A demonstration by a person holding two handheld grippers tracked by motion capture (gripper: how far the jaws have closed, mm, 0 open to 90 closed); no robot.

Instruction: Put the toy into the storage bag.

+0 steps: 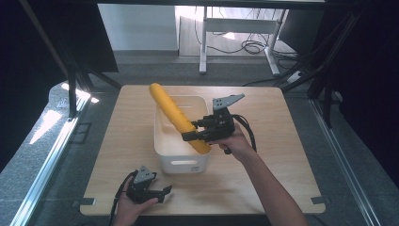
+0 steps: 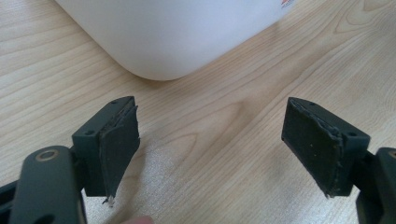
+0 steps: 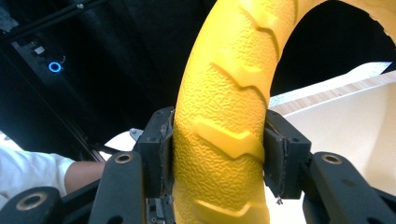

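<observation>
Here we see a long yellow textured plastic roll (image 1: 178, 116), shaped like a corn cob or a thick tube, slanting across a white rectangular plastic bin (image 1: 175, 162) in the middle of the light wooden table (image 1: 282, 155). Its far end pokes up past the bin's far left rim, and its near end sinks toward the bin's near right corner. The right gripper (image 1: 194, 130) clamps the roll close to that lower end, its jaws coming in from the right side of the bin.

The right gripper view lets us read what the high view cannot: the roll's (image 3: 224, 121) pebbled skin carries raised chevron ridges, and both black pads press flat against its sides. Beyond it we make out the bin's pale inner wall (image 3: 355, 126) at right and a white sleeve at lower left.

The left gripper view gives us the bin's rounded outer corner (image 2: 163, 42) standing on the wood grain, with the left gripper (image 2: 215, 154) spread wide and holding nothing.

In the high view the right forearm reaches in diagonally from the near right, the hand wrapped around the gripper's body. The left hand rests at the near left edge of the table, its gripper (image 1: 162, 192) lying low and pointing right, near the bin yet apart from it.
</observation>
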